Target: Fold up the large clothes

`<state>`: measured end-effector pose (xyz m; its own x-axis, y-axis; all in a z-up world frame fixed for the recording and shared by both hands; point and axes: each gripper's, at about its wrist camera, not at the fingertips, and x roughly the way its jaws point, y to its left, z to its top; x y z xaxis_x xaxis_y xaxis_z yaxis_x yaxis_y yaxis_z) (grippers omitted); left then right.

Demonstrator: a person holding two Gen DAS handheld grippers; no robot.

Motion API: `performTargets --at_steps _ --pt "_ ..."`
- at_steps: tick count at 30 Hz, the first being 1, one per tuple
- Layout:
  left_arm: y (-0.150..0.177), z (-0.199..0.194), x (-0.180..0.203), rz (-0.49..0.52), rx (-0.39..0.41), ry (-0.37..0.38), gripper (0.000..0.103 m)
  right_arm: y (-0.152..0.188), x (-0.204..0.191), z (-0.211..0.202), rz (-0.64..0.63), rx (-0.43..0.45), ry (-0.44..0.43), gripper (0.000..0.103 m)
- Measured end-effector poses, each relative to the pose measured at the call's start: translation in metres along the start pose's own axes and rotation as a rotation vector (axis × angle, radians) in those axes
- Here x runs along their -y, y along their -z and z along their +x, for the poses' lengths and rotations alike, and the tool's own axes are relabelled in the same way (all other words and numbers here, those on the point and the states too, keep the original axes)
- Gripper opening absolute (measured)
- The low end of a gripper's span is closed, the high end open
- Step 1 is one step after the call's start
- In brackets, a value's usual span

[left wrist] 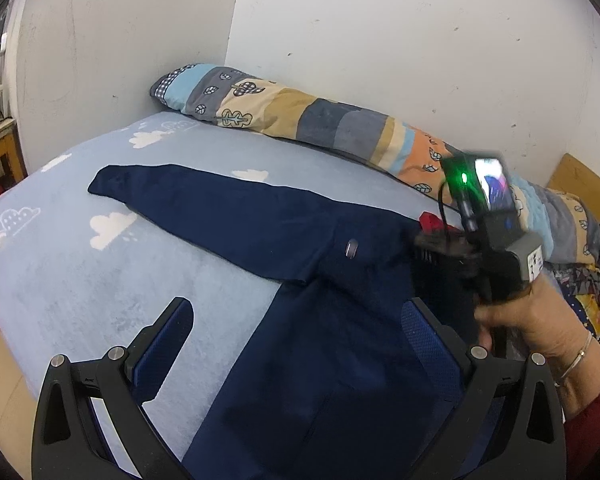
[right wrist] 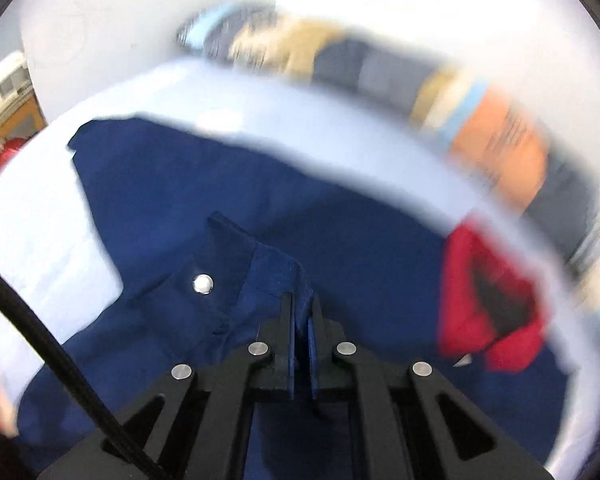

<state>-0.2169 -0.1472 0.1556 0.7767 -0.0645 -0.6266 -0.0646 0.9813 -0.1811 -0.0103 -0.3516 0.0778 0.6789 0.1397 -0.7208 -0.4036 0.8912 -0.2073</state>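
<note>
While left claw (left wrist: 300, 344) gapes over navy jacket (left wrist: 260, 220), right claw (right wrist: 302, 312) pinches its fabric.

A bed (left wrist: 72, 280) with a pale blue sheet printed with white clouds is carrying everything. A dark blue garment (left wrist: 260, 232) is lying spread across it, one long part stretching toward the far left. A long rolled quilt (left wrist: 300, 120) in blue, tan, grey and orange patches is lying along the wall side. Something red (right wrist: 488, 300) is sitting on the sheet, touching the garment's right edge.
</note>
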Motion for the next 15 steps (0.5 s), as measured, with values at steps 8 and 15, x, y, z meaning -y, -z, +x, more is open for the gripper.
performTargets --at_steps 8,15 --pt "0.002 0.001 0.004 0.017 -0.011 0.007 0.103 0.024 -0.004 0.004 0.066 -0.006 0.043 0.071" --pt "0.003 -0.001 0.011 0.033 -0.002 0.0 0.103 0.066 -0.04 0.035 0.14 -0.173 -0.132 0.073"
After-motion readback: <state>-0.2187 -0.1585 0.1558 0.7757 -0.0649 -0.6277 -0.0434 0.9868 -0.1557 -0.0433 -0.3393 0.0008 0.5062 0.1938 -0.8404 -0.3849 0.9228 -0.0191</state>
